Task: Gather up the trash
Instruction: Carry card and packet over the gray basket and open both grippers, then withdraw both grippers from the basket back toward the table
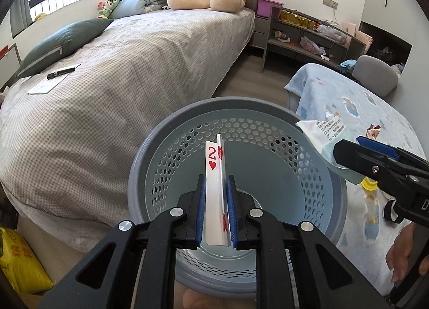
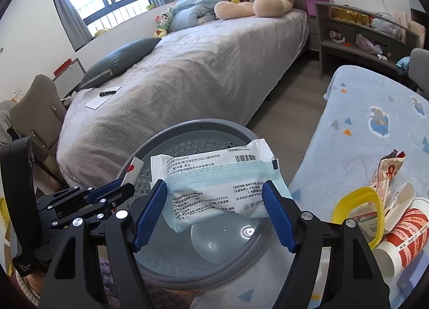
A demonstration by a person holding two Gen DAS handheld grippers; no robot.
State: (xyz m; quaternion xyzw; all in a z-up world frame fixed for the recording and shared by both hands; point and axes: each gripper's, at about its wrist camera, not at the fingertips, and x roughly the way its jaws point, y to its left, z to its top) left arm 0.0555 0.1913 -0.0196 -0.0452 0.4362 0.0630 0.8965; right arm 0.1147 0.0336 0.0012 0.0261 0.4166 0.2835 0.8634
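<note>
A grey perforated bin (image 1: 171,121) stands on the floor between the bed and a blanket-covered surface. Over its opening my left gripper (image 1: 216,179) is shut on a two-of-hearts playing card (image 1: 213,158), held on edge between the blue pads. My right gripper (image 2: 214,185) is shut on a white and teal wipes packet (image 2: 214,172), gripped at both ends above the bin (image 2: 187,126). The right gripper (image 1: 347,148) with the packet (image 1: 321,132) shows at the bin's right rim. In the right wrist view the left gripper (image 2: 126,185) and card (image 2: 132,169) sit at the left rim.
On the blue blanket (image 2: 375,121) to the right lie a red and white paper cup (image 2: 402,231), a yellow ring lid (image 2: 356,201) and a wrapper (image 2: 388,172). The bed (image 1: 120,67) bears a notepad with a pen (image 1: 60,73). A yellow bag (image 1: 18,263) sits at lower left.
</note>
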